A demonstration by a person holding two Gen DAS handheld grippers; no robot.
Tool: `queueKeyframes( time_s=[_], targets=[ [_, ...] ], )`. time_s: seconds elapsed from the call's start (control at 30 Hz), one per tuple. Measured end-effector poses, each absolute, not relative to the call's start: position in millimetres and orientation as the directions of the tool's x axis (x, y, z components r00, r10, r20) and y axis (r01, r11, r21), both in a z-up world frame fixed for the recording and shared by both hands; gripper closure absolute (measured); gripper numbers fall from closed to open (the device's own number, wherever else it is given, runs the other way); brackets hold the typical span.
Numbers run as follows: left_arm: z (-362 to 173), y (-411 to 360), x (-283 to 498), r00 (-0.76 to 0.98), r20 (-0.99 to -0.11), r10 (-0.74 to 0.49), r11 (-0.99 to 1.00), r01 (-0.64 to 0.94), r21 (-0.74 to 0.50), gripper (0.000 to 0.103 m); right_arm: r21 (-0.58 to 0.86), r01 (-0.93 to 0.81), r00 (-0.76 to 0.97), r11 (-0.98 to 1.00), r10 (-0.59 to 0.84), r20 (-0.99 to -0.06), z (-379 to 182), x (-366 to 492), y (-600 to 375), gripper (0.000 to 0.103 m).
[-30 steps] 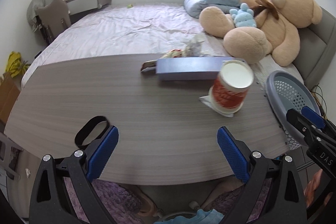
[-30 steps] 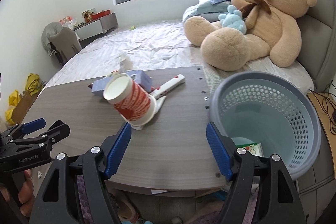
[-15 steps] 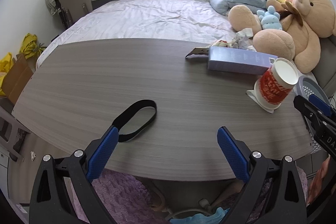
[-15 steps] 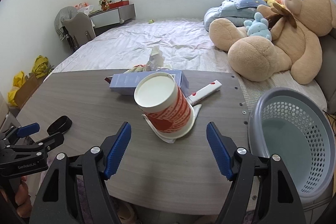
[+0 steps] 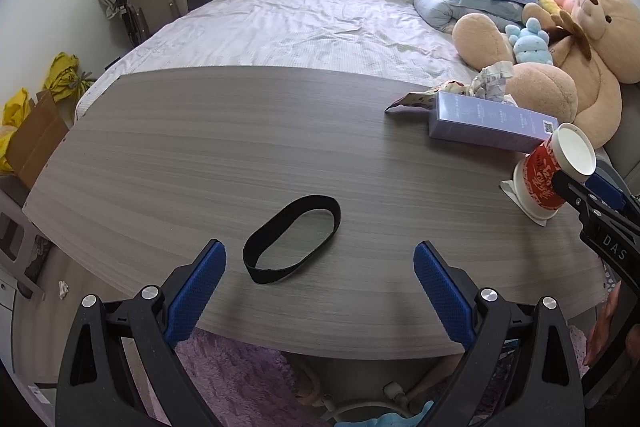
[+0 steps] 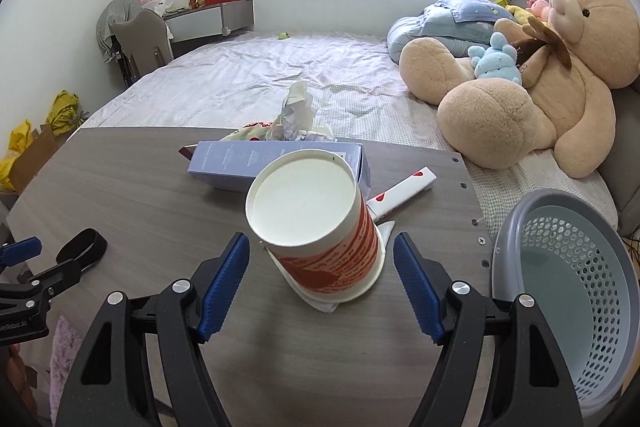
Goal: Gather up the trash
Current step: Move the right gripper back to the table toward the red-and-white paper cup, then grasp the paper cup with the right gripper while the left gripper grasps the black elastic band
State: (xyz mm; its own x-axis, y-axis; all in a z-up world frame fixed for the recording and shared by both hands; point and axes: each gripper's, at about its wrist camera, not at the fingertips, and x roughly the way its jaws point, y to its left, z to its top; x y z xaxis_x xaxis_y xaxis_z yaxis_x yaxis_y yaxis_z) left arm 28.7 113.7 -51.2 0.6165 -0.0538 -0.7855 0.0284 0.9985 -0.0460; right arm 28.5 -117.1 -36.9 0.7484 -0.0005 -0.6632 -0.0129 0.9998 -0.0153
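Observation:
A red and white paper cup (image 6: 316, 223) stands upside down and tilted on a white scrap on the grey table (image 6: 140, 195). My right gripper (image 6: 321, 281) is open, its blue pads either side of the cup's lower part, not touching it. The cup also shows in the left wrist view (image 5: 550, 173). A black band loop (image 5: 292, 243) lies on the table just ahead of my open, empty left gripper (image 5: 319, 283). A pale blue box (image 6: 276, 165), crumpled paper (image 6: 298, 115) and a red-and-white wrapper (image 6: 402, 193) lie behind the cup.
A blue perforated basket (image 6: 572, 291) stands off the table's right edge. A bed with a big teddy bear (image 6: 532, 75) lies beyond the table. A chair (image 5: 154, 1) and yellow bags (image 5: 66, 79) are at the far left.
My right gripper has swung left from the basket and closed in around the cup. My left gripper has moved left, bringing the black band between its fingers' line.

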Motion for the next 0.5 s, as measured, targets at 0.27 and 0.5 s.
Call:
queueKeyframes(
  time_s=[0.27,0.5],
  targets=[
    [-56.6,122.7,32.1,0.607,-0.792,-0.056,0.998,0.015,-0.058,0.010,-0.049,-0.012,0.760,0.999,-0.023,-0.650,-40.4,39.6,-109.4,0.032],
    [-57.9,126.3,30.6,0.606,-0.794,-0.057,0.998,0.013,-0.061,0.010,-0.061,-0.022,0.769,0.998,-0.022,-0.638,-40.7,37.4,-107.8,0.043]
  ],
)
